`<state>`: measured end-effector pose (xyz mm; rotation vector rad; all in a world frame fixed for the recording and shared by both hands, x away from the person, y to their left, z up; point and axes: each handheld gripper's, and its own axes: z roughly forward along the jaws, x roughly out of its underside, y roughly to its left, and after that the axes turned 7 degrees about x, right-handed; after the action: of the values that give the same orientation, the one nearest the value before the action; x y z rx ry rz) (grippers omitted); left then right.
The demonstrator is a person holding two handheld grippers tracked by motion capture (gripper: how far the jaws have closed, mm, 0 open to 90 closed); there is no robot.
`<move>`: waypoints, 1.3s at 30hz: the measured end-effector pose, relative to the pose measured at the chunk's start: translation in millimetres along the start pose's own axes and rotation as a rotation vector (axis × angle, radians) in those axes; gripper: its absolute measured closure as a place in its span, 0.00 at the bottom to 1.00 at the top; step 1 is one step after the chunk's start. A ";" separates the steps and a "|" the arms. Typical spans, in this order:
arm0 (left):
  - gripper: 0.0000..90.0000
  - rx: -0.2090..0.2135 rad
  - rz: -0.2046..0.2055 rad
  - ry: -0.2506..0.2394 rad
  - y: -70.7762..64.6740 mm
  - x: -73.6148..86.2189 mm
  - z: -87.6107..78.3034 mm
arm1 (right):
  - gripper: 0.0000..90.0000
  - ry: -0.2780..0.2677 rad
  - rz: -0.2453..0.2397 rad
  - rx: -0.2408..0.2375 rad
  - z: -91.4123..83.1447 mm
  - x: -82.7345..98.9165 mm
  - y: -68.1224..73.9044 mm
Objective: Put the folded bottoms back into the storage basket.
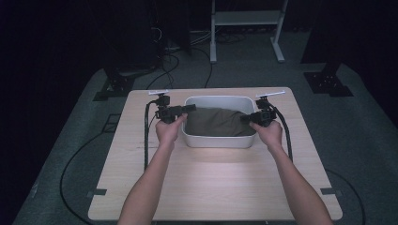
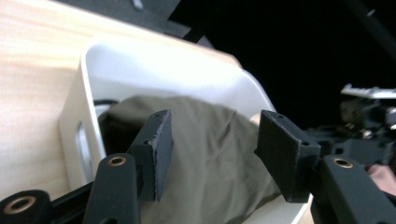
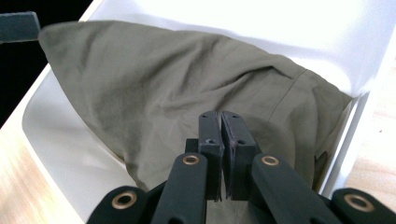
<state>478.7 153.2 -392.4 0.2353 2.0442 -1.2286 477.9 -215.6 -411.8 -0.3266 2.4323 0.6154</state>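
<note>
A white tub [image 1: 218, 140] stands at the far middle of the wooden table [image 1: 211, 187], with an olive cloth [image 1: 218, 122] bunched inside it. My left gripper [image 1: 188, 108] hovers at the tub's left rim. In the left gripper view its jaws [image 2: 215, 123] stand open, with the cloth [image 2: 210, 163] beyond them and untouched. My right gripper [image 1: 246, 118] reaches in over the tub's right rim. Its jaws [image 3: 220, 116] are shut, tips pressed into the cloth [image 3: 154, 88], whose folds run toward them. The tub wall [image 3: 299, 32] rises behind.
A hand holds each gripper, with forearms coming in from the near edge. Black cables [image 1: 146, 140] trail off the grippers across the table and floor. A white frame [image 1: 244, 28] and dark stand feet [image 1: 328, 82] sit on the floor beyond the table.
</note>
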 end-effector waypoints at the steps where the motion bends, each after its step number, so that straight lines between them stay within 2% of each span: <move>1: 0.53 0.016 -0.005 -0.006 -0.1 -0.8 -0.5 | 0.96 -0.005 -0.005 0.003 -1.2 -0.9 0.4; 3: 0.55 0.034 -0.007 -0.002 -0.3 -0.6 -0.3 | 0.96 -0.021 -0.001 -0.009 -4.8 -3.0 1.4; 5: 0.57 0.033 -0.007 0.020 0.8 1.6 3.9 | 0.96 -0.036 -0.001 -0.020 -8.3 -4.6 2.9; 11: 0.57 -0.018 -0.008 0.124 9.0 11.8 23.6 | 0.94 -0.055 -0.019 -0.037 -15.6 -4.7 8.3; 16: 0.55 -0.061 -0.012 0.171 14.7 16.8 34.1 | 0.93 -0.075 -0.013 -0.056 -22.5 -4.0 4.8; 17: 0.55 -0.081 0.003 0.168 14.5 16.8 34.1 | 0.93 -0.081 -0.007 -0.061 -23.6 -3.6 3.5; 19: 0.55 -0.079 -0.005 0.167 14.7 16.5 34.6 | 0.92 -0.090 0.002 -0.068 -26.2 -2.8 1.4; 23: 0.56 -0.115 0.044 0.172 11.6 18.1 36.5 | 0.90 -0.102 0.014 -0.084 -28.8 -1.9 -0.2; 28: 0.53 -0.083 0.034 0.172 11.5 17.5 34.3 | 0.89 -0.103 0.019 -0.112 -27.6 0.1 2.0; 32: 0.51 -0.052 0.039 0.151 6.7 16.3 31.7 | 0.90 -0.075 0.008 -0.099 -24.4 2.4 2.1; 35: 0.50 -0.026 0.033 0.140 3.5 16.1 31.1 | 0.93 -0.048 -0.008 -0.064 -20.7 3.8 2.3; 38: 0.49 -0.012 0.042 0.154 1.6 17.0 30.7 | 0.93 -0.047 -0.003 -0.068 -16.5 5.6 1.5; 39: 0.49 -0.005 0.041 0.156 0.6 17.5 30.4 | 0.92 -0.053 0.011 -0.085 -14.6 7.0 0.1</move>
<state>481.3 124.9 -412.9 0.3799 2.1640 -1.2131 465.2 -223.4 -405.6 -0.3283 2.3635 0.7250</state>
